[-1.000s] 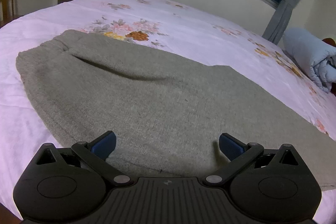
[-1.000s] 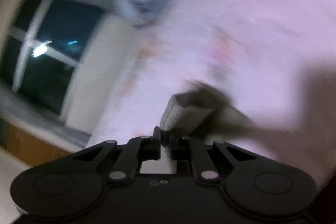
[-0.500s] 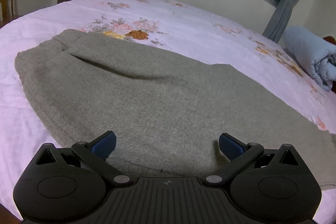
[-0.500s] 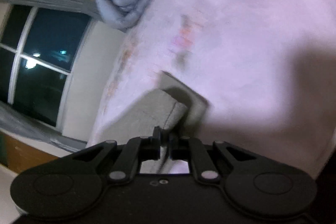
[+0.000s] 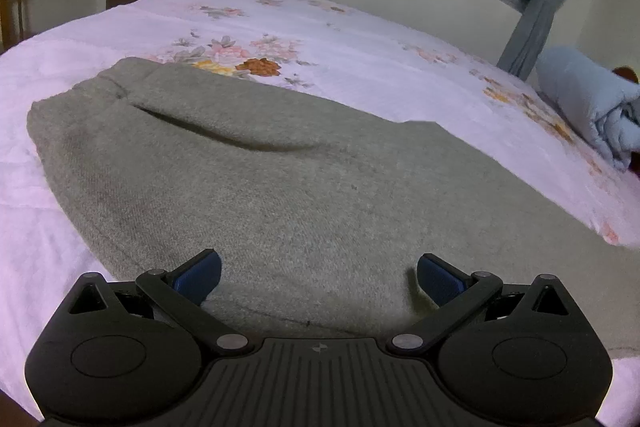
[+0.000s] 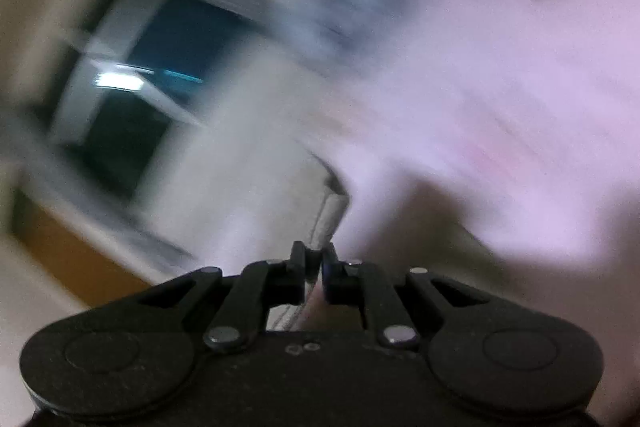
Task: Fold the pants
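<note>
Left wrist view: we are holding the left gripper point(image 5: 318, 277) spread wide over the grey pants point(image 5: 280, 187).
Ahead, they are lying flat on the floral bedspread point(image 5: 360, 59); our right gripper point(image 6: 314, 269) is pinching their hem.

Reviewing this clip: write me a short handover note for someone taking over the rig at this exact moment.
Left gripper: open, hovering over the near edge of the gray pants, gripping nothing.
Right gripper: shut on a hem of the pants; that view is badly motion-blurred.
Pants lie mostly flat on the pink floral bedspread; rolled blue blanket sits at the far right.
Done: one end gripped.
Left: carry that end over, finish the fold.
</note>
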